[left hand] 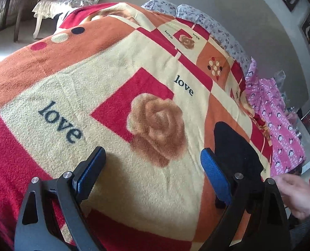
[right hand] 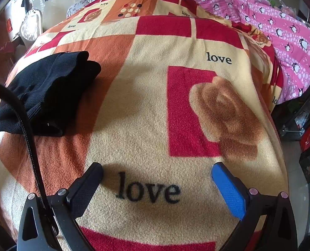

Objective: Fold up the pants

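- Your left gripper (left hand: 152, 163), black-framed with blue ribbed pads, is spread wide with nothing between its fingers; it hangs over the cream field of the fleece blanket (left hand: 113, 79), a patchwork of red, orange and cream squares printed with "love".
- Your right gripper (right hand: 157, 175) is likewise spread and empty, straddling one of the black "love" prints on that blanket.
- The black knit pants (right hand: 48, 90) lie as a compact folded bundle on an orange square of the blanket. In the right wrist view they sit to the upper left of the large tan rose print (right hand: 226, 115), well apart from it.
- In the left wrist view the same pants (left hand: 234, 146) show as a dark patch to the right of the rose (left hand: 157, 127), just behind your left gripper's right finger (left hand: 215, 179).
- A bare hand (left hand: 297, 194) shows at the right edge of the left wrist view, beyond the pants.
- A pink penguin-print quilt (right hand: 280, 25) lies bunched along the blanket's far right side.
- A black cable (right hand: 27, 133) crosses in front of the pants in the right wrist view.
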